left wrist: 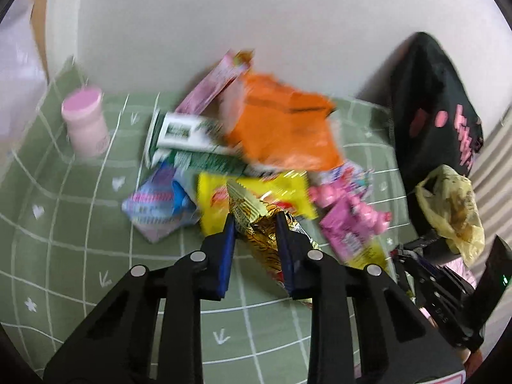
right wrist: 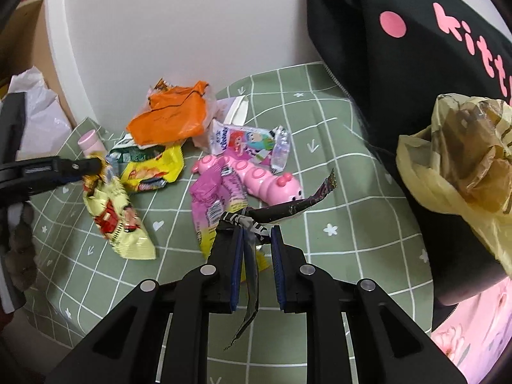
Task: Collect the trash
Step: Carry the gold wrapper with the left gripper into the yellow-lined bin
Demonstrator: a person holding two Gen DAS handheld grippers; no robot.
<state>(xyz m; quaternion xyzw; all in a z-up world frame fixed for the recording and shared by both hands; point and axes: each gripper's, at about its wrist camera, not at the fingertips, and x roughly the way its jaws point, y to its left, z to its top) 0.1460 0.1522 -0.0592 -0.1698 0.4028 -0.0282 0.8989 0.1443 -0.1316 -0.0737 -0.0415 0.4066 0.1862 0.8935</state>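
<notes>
The left gripper has its two blue-padded fingers part-closed on a gold and cream snack wrapper, which fills the gap between them and sticks out beyond the tips and back toward the camera. From the right wrist view the same wrapper hangs below the left fingertips, clear of the green checked cloth.

The right gripper stands a little apart at the tips. A thin dark wrapper strip lies against the inner pad of its left finger, trails down between both fingers and bends away past the tips to the right; whether the pads actually pinch it I cannot tell.

Ahead of the right fingertips lie a pink caterpillar toy and a pink packet; farther ahead and left sit a yellow packet and an orange wrapper. To the right of the fingers a yellow plastic bag hangs against a black bag.
</notes>
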